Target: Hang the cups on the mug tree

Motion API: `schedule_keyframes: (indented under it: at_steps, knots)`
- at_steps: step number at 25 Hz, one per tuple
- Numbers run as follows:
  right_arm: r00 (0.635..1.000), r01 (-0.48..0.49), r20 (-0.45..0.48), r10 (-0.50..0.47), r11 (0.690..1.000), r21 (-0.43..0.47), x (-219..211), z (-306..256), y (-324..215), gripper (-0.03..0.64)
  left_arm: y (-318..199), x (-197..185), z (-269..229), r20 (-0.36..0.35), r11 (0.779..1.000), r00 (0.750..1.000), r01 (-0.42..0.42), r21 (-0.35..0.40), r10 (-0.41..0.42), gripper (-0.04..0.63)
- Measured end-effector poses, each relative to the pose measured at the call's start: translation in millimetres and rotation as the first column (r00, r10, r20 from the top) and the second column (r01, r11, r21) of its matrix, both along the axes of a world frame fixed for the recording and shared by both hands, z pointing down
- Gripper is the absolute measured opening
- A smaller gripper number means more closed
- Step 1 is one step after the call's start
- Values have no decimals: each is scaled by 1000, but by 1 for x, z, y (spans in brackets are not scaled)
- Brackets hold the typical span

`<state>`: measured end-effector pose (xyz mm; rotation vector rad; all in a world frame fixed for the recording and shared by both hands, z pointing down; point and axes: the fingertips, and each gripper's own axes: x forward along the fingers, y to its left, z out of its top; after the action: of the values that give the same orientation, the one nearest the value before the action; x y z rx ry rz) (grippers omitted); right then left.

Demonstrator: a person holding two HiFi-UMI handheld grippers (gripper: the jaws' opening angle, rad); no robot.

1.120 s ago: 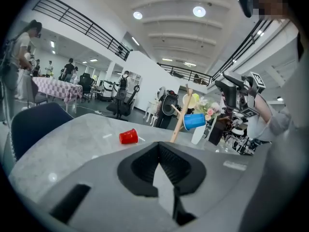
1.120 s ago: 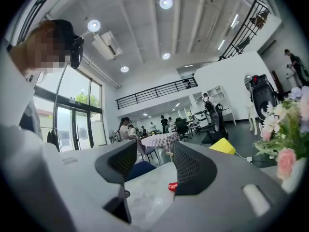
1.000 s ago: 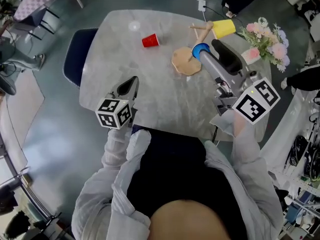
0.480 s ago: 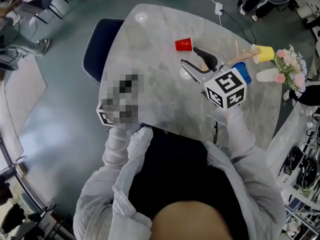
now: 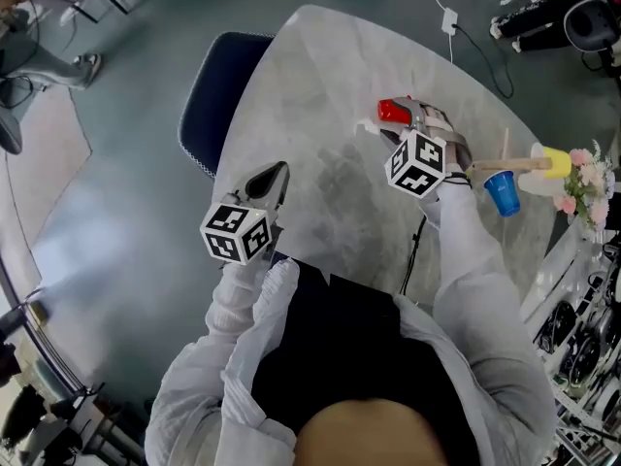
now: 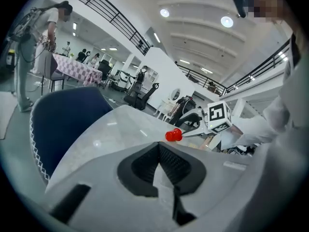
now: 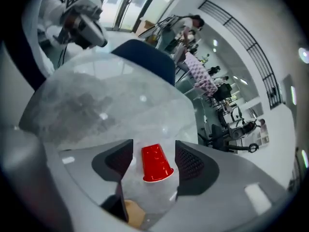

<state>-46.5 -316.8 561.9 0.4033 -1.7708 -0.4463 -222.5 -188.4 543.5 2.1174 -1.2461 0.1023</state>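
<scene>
A red cup (image 5: 391,112) lies on its side on the marble table (image 5: 330,192). My right gripper (image 5: 400,116) has come down over it. In the right gripper view the red cup (image 7: 155,163) sits between the jaws with a gap on each side. The jaws have just been opening and do not press on it. The wooden mug tree (image 5: 505,159) stands at the right edge, with a yellow cup (image 5: 551,161) on one arm and a blue cup (image 5: 502,192) hanging under another. My left gripper (image 5: 275,175) hovers over the near left of the table, shut and empty.
A dark blue chair (image 5: 218,95) stands against the table's far left edge. Pink flowers (image 5: 587,178) sit just right of the mug tree. A black cable (image 5: 419,243) runs off the table's near edge by my right arm.
My right gripper swung from the mug tree, where it held the blue cup, left and down to the red cup. The blue cup now hangs on the tree. The left gripper moved slightly forward.
</scene>
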Motion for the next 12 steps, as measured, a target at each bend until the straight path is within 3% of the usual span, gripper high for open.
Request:
schedule_keyframes:
  at_steps: [5, 10, 12]
  knots:
    - [978, 63, -196, -67, 998, -26, 12, 46, -21, 285, -11, -8, 17, 14, 999, 1000, -27, -23, 28, 0]
    - [946, 75, -313, -88, 996, -54, 23, 72, -36, 284, -17, -16, 29, 18, 999, 999, -31, -39, 32, 0]
    - [941, 76, -326, -87, 996, -44, 24, 73, -40, 253, -17, -18, 32, 20, 998, 999, -32, -47, 33, 0]
